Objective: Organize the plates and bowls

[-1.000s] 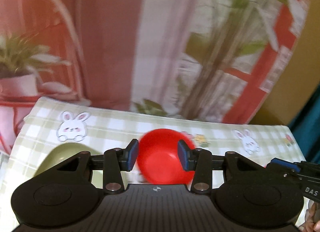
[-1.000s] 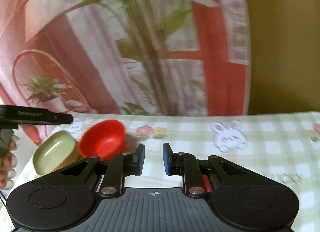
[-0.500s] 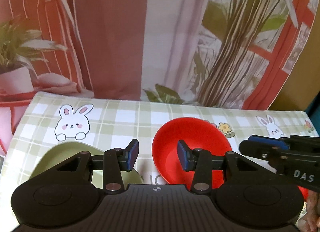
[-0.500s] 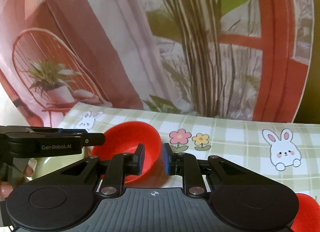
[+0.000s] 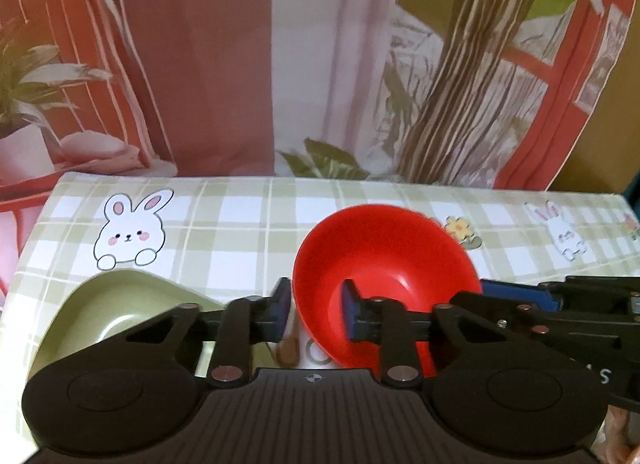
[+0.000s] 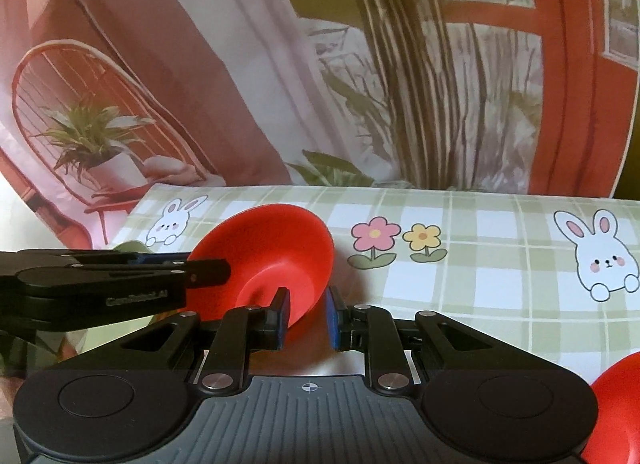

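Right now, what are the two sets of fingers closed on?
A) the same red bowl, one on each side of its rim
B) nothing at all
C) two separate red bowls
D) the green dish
A: the left gripper has one of its fingers inside and one outside the red bowl, and the right gripper pinches that bowl's opposite rim; the green dish lies untouched beside it.

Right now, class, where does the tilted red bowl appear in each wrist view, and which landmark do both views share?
Left wrist view: the red bowl sits just right of centre, its near rim between the left gripper jaws.
Right wrist view: the red bowl sits left of centre, its rim between the right gripper jaws.
Shared landmark: the yellow flower print on the tablecloth beside the bowl.
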